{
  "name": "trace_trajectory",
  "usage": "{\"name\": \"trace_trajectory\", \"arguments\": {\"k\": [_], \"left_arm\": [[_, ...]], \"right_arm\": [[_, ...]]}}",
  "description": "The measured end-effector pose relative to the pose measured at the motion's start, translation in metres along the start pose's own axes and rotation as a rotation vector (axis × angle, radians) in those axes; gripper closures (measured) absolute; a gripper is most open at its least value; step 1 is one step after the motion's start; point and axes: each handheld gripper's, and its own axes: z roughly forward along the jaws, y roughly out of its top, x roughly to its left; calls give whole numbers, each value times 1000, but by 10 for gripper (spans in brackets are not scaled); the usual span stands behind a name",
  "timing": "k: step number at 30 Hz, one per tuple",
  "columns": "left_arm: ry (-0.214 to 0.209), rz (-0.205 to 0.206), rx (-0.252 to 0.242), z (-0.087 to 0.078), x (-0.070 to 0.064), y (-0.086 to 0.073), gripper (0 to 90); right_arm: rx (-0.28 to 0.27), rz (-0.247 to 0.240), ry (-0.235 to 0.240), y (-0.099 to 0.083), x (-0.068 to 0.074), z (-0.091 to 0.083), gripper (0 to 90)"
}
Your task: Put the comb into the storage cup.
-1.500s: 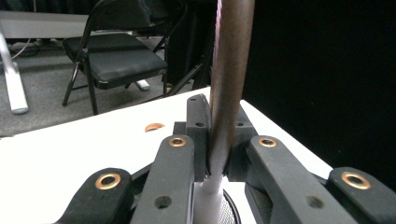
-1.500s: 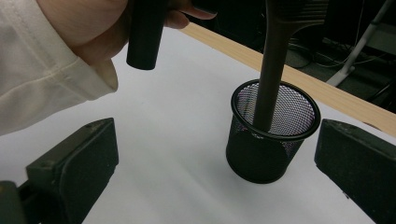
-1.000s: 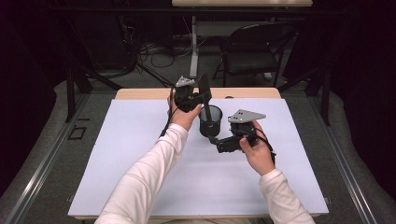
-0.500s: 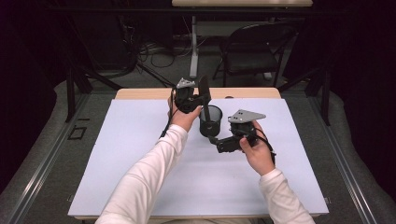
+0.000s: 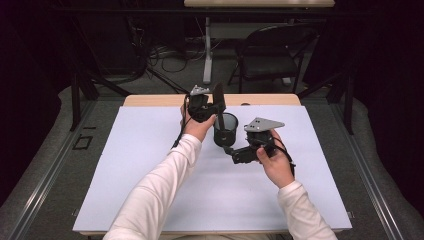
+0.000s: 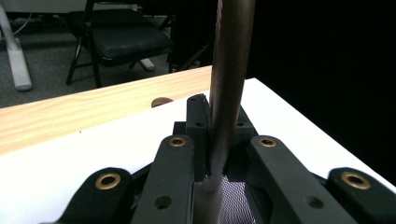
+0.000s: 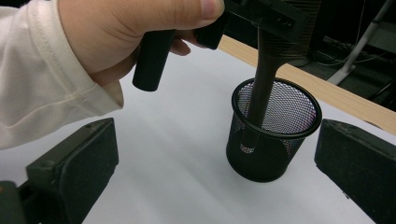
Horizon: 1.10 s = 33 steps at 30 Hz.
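Near the middle of the far edge of the desk [image 5: 150,190], a dark comb [image 7: 268,65] is clamped by the left gripper [image 5: 218,106] with its handle already lowered into the mesh cup [image 7: 273,140], so only the release seems left, while the right gripper [image 5: 231,151] is held wide open, with nothing in it, just beside the cup.

The white sheet [image 5: 150,165] over the bench [image 5: 150,100] lies bare on both sides and toward the person. Mid-bench, the black mesh cup [image 5: 225,129] stands in the way, its mouth partly taken by a dark comb handle [image 7: 261,79] clamped in the left hand-held gripper [image 5: 216,107]. The right hand-held gripper [image 5: 231,150], jaws wide, sits just beside the cup.
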Motion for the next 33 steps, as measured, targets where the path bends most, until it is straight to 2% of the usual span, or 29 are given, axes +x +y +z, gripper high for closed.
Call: {"name": "trace_trajectory", "arguments": {"k": [15, 30, 33], "left_arm": [[-1, -33, 16, 7, 4, -7, 836], [-5, -81, 19, 13, 9, -14, 836], [-10, -103, 12, 14, 11, -15, 836]], "right_arm": [[5, -5, 1, 0, 0, 0, 0], [10, -5, 1, -1, 1, 1, 0], [10, -6, 2, -1, 1, 1, 0]]}}
